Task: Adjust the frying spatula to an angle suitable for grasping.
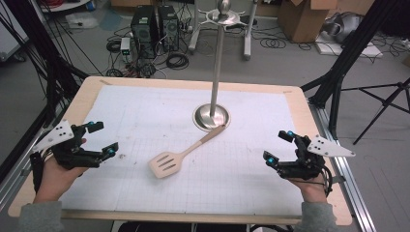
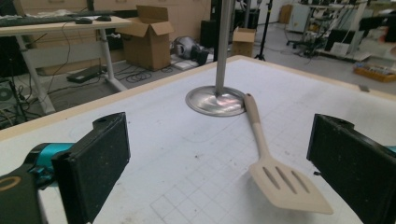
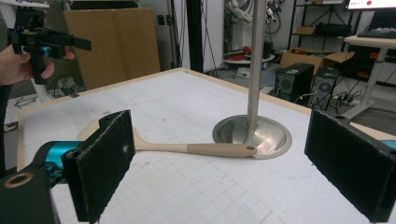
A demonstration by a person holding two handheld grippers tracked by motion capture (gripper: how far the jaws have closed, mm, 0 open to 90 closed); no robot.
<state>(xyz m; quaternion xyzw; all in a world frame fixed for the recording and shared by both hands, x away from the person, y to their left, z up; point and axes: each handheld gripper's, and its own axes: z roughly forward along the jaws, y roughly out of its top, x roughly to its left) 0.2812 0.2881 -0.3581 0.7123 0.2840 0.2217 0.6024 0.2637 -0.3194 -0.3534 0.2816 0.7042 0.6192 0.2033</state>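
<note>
— Where are your grippers?

— My left gripper [image 1: 99, 139] is over the left side of the wooden table with its white gridded mat [image 1: 130, 106], and my right gripper [image 1: 279, 146] is over the right side. Both point inward, toward the middle of the mat.

— How do the jaws stand?

— Spread wide on both. In the left gripper view my two black jaws stand far apart with nothing between them; the right gripper view shows the same. Neither pad touches anything.

— And the thing between you?

— A pale beige slotted spatula [image 1: 180, 155] lies flat on the mat, roughly midway between my two grippers and well apart from each. Its slotted blade points toward me, slightly to my left; its handle runs away, up and to the right.

— Where does the handle end?

— At the round base of the tall shiny steel stand [image 1: 212, 116]. The handle's tip, with a small hole in it, rests against the base's rim. The stand's pole rises upright from the base.
</note>
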